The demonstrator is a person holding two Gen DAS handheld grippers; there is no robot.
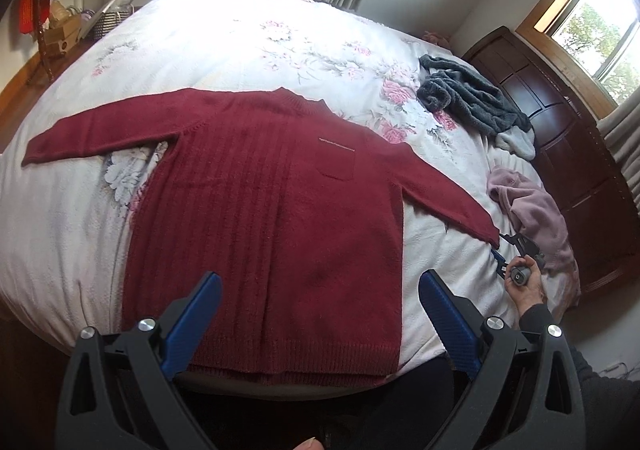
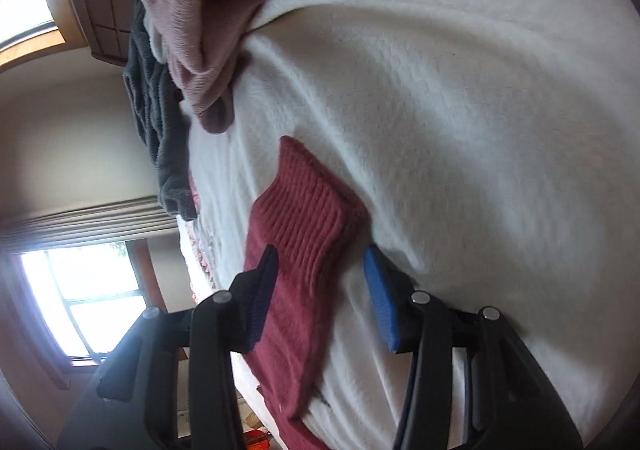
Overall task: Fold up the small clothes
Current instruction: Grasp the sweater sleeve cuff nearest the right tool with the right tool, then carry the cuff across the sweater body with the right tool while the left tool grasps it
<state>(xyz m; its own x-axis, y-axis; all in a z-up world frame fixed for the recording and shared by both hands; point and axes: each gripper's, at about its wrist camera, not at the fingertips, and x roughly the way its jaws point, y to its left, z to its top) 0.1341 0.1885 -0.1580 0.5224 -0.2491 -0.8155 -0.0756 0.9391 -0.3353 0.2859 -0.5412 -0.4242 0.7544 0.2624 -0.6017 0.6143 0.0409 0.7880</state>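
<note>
1. Plainly the fold is only starting: the red sweater (image 1: 264, 185) lies flat, front up, on the bed (image 1: 240, 41), both sleeves spread wide and its hem at the near edge.
2. The left gripper (image 1: 320, 290) hangs released over the hem, jaws wide apart, grasping nothing.
3. The right gripper (image 2: 320, 270) is released too, straddling the cuff (image 2: 308, 205) of the right sleeve, one finger over the knit and one over the bedcover; nothing is pinched yet.
4. My judgement is that the next move calls for clenching on that cuff and carrying the sleeve across the chest, keeping it flat.
5. Hard to tell: whether the fingers touch the cuff, since the right wrist view is blurred. The grey garment (image 1: 472, 97) and pink garment (image 1: 532, 209) near the headboard are crumpled heaps, their kinds unclear.
</note>
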